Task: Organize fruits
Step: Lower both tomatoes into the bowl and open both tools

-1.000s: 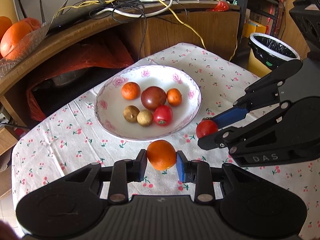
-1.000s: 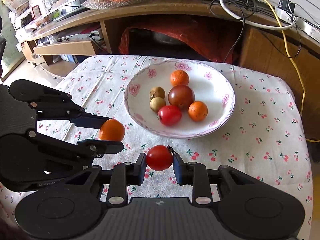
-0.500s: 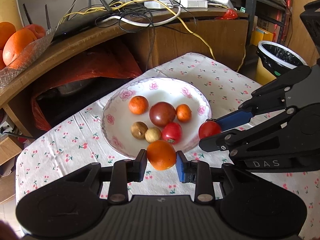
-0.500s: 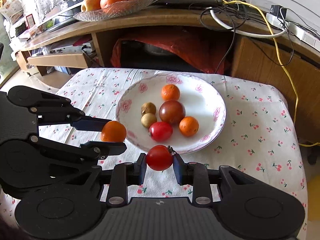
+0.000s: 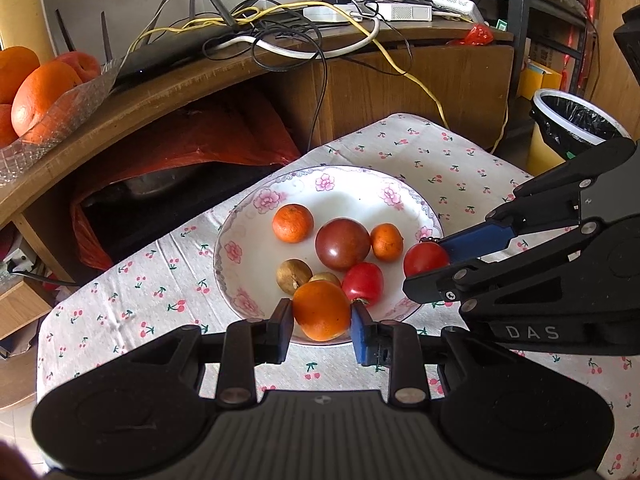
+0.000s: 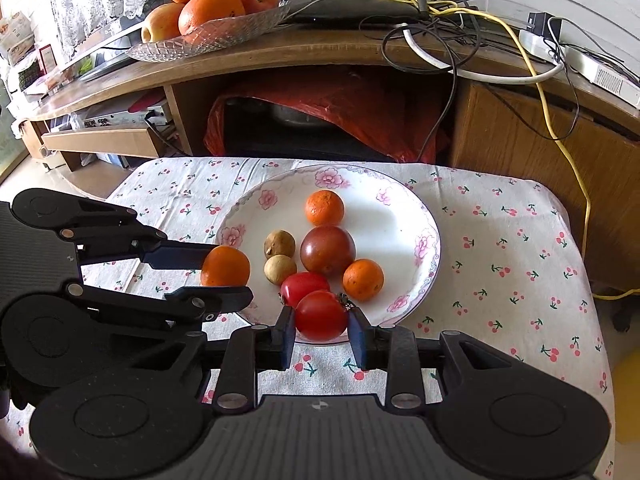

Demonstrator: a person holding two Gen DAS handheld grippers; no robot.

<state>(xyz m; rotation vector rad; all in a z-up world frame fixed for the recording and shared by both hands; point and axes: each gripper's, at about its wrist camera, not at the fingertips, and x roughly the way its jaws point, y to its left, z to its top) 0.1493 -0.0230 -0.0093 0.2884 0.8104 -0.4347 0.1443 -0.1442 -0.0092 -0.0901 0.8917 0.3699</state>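
Observation:
My left gripper [image 5: 320,314] is shut on an orange [image 5: 321,310] and holds it over the near rim of the white flowered plate [image 5: 248,236]. My right gripper [image 6: 321,318] is shut on a red tomato [image 6: 321,315] over the plate's near edge [image 6: 430,256]. Each gripper shows in the other view: the right one with the tomato [image 5: 425,259], the left one with the orange [image 6: 225,266]. The plate holds two small oranges, a dark tomato [image 5: 342,244], a red tomato [image 5: 363,282] and two brown longans.
The plate sits on a small table with a cherry-print cloth [image 6: 516,240]. Behind it stands a wooden desk [image 5: 420,68] with tangled cables and a glass dish of oranges [image 6: 200,12]. A lined waste bin [image 5: 568,120] stands at the right.
Both grippers have moved forward with their fruit, from above the cloth in front of the plate to above the plate's near rim. Both stay shut.

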